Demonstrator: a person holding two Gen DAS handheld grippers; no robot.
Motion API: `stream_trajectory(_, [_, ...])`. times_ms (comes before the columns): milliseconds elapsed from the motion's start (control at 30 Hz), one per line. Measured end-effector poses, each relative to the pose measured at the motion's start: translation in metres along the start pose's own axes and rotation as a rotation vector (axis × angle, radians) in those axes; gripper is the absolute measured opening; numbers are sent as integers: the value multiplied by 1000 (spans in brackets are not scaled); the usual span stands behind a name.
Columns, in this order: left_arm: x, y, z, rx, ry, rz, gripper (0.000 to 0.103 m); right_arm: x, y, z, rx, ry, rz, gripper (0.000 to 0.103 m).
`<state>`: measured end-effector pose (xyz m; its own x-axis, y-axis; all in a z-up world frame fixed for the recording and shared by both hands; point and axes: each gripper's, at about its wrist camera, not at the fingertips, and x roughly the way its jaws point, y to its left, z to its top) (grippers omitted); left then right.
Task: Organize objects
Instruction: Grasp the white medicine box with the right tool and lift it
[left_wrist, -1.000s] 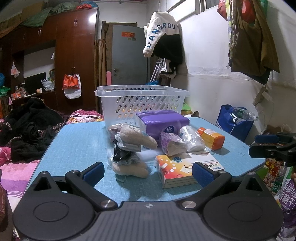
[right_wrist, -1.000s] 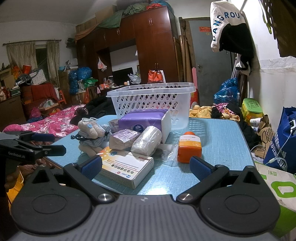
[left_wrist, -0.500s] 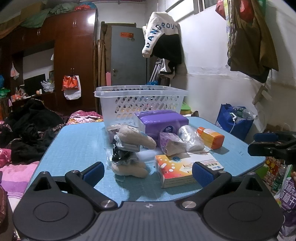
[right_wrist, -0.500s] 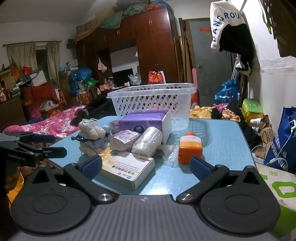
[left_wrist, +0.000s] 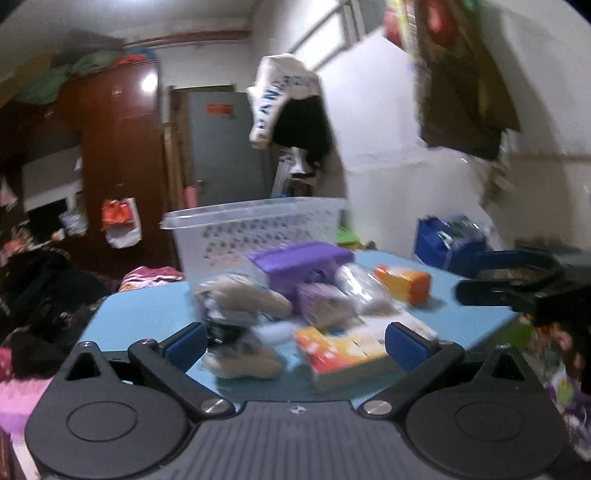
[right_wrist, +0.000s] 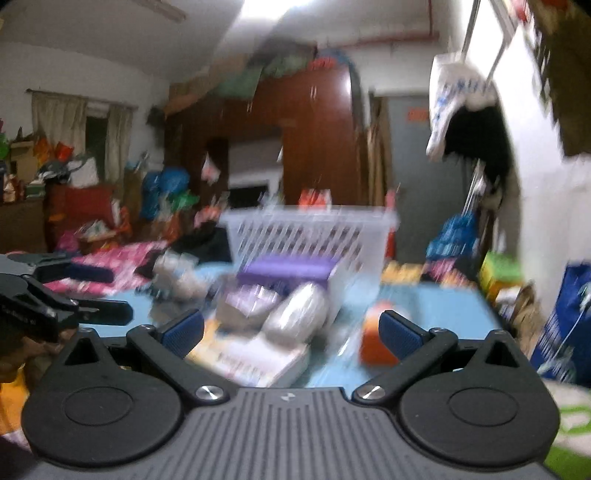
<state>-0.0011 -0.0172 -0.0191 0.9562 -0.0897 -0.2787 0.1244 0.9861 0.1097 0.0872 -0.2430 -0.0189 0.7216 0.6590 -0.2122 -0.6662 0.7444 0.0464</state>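
Both views are motion-blurred. A blue table (left_wrist: 140, 317) carries a white perforated basket (left_wrist: 258, 225), a purple tissue pack (left_wrist: 299, 258), a beige plush toy (left_wrist: 240, 310), two wrapped packets (left_wrist: 325, 302), an orange bottle (left_wrist: 402, 282) and a colourful flat box (left_wrist: 343, 354). My left gripper (left_wrist: 295, 341) is open and empty at the table's near edge, in front of the toy and the box. My right gripper (right_wrist: 291, 330) is open and empty, in front of the box (right_wrist: 251, 358) and the orange bottle (right_wrist: 373, 343). The basket (right_wrist: 314, 236) stands behind them.
The right gripper shows at the right edge of the left wrist view (left_wrist: 517, 284); the left gripper shows at the left edge of the right wrist view (right_wrist: 55, 302). A blue bag (left_wrist: 443, 243) stands right of the table. Clothes and a wardrobe (left_wrist: 118, 162) fill the room behind.
Both grippers have moved sharply, blurring both views; the table and its objects sit lower in both views. Both jaws stay open and empty.
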Motion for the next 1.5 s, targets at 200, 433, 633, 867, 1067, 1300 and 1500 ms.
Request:
stream_trajectory(200, [14,-5,-14,0,24,-126,96,9,-8,-11,13,72,85,103])
stream_trajectory(433, [43,4,-30,8,34,-198,83,16,-11,-26,13,108,133,87])
stream_trajectory(633, [58,15,-42,-6,48,-258,76,21,-11,-32,-22,109,153,66])
stream_trajectory(867, [55,15,-45,-3,21,-300,59,18,-7,-33,-57,88,190,57])
stream_trajectory(1067, [40,9,-45,13,-26,-279,56,11,3,-32,-129,75,162,55])
stream_trajectory(1300, [12,0,-31,38,-111,-269,55,-6,6,-15,-160,32,167,54])
stream_trajectory(1500, [10,4,-3,54,-178,-243,55,0,7,15,-185,-9,156,54])
